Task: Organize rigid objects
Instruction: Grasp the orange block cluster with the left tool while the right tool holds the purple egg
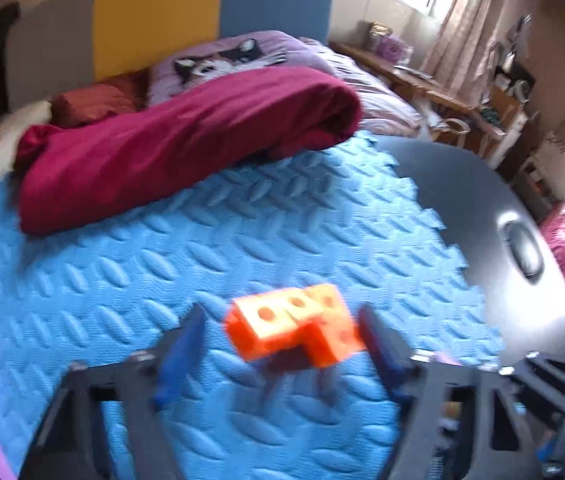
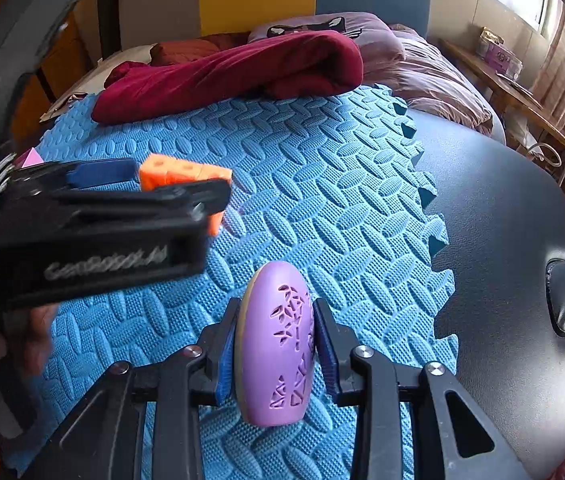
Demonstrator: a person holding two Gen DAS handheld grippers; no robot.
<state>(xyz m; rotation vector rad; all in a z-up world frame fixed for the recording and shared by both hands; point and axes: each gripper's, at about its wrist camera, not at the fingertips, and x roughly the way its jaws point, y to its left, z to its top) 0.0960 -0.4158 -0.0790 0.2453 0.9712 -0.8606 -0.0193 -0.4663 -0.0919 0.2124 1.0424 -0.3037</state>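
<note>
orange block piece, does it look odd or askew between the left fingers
Yes. The orange block piece sits tilted between the open left gripper, apparently ungripped. The right gripper squarely clamps the purple oval object.

A home bedroom: bed (image 1: 382,96) with pillow (image 1: 222,60), blanket (image 1: 186,148), curtained window (image 1: 458,12).

We see an orange block (image 1: 298,326) with round dots, a lilac oval (image 2: 276,344) (cut-out triangles), blue tread-patterned mat (image 2: 282,184), crimson blanket (image 1: 170,148)
</note>
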